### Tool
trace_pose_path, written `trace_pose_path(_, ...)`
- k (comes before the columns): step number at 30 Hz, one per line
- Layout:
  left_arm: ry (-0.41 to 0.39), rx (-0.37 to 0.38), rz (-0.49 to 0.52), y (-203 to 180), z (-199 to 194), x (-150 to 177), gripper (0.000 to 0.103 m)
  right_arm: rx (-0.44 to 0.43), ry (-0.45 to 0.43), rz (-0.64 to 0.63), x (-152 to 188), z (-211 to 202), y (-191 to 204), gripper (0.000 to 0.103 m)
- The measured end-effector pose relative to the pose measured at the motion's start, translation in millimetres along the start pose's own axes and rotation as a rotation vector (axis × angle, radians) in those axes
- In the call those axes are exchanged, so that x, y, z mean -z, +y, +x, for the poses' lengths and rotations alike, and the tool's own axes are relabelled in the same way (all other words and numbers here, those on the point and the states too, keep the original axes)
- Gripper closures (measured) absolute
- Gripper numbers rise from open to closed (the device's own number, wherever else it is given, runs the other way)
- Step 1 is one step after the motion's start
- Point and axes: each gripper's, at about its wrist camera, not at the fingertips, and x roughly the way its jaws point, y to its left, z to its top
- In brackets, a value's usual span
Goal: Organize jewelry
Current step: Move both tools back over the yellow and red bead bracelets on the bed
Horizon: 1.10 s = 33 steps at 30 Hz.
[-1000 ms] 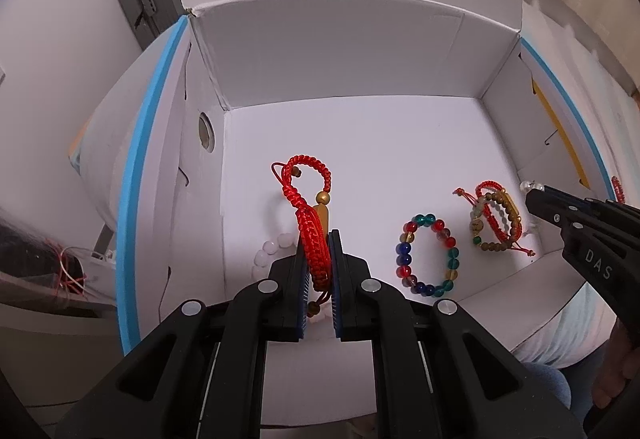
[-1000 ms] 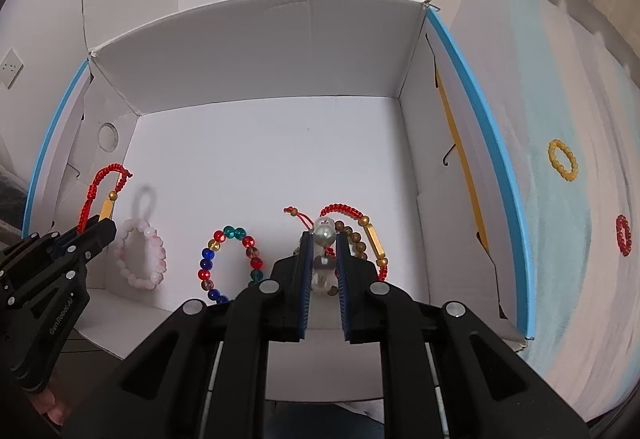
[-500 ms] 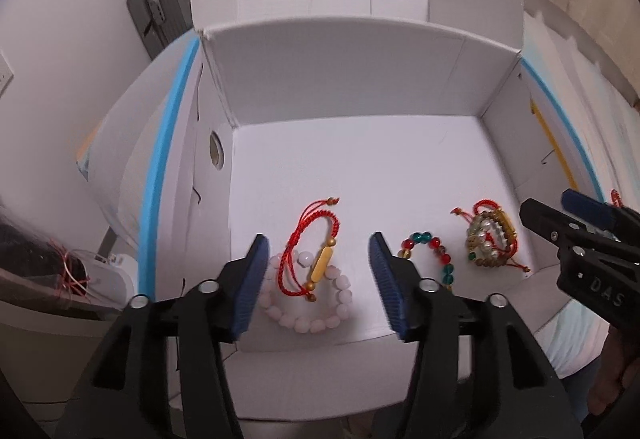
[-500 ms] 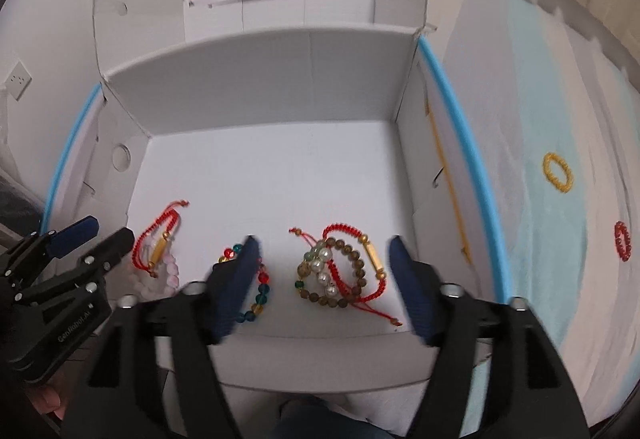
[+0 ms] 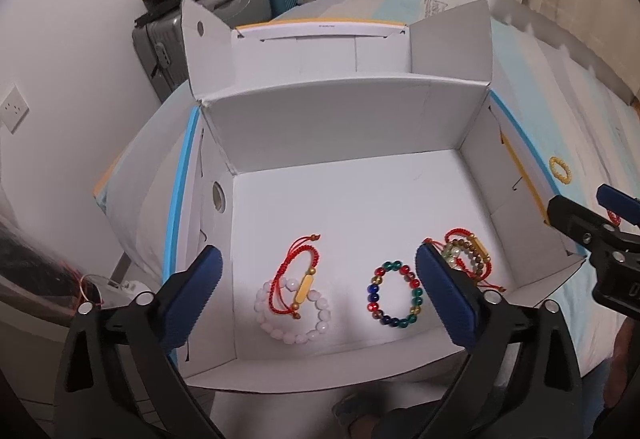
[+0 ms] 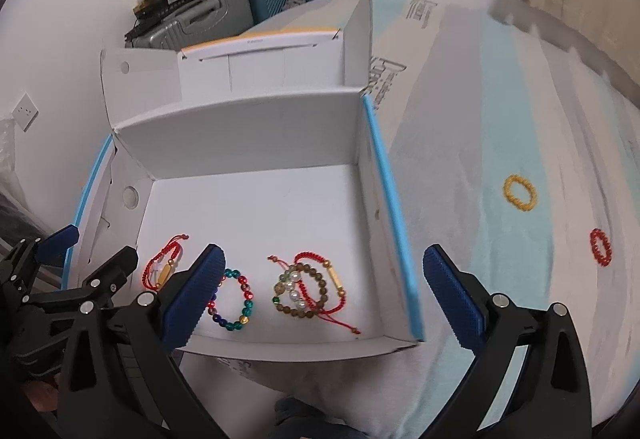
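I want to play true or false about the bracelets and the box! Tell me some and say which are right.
1. The red cord bracelet lies on top of the pale bead bracelet. True.
2. The yellow bracelet is inside the box. False: it lies outside, on the bed cover.
3. The left claw is holding a bracelet. False: its jaws are opening with nothing gripped.
4. The colourful bead bracelet lies alone on the box floor. True.
5. The small red bracelet is outside the box. True.
6. The right claw is shut. False: its jaws are opening wide.
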Motion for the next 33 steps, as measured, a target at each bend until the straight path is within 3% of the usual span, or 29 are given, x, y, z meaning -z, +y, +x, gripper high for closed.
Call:
trace_pose_path(15,-0.066,0.087,0.064,-80,-30,-18,0.006,0.093,-0.081,0.071,-2,-49,-82,0.008)
trace_pose_path(33,-0.104,0.188,0.195,-232,-25,-44,0.006,0.225,-0.099,0.168,2,-60,-214,0.008)
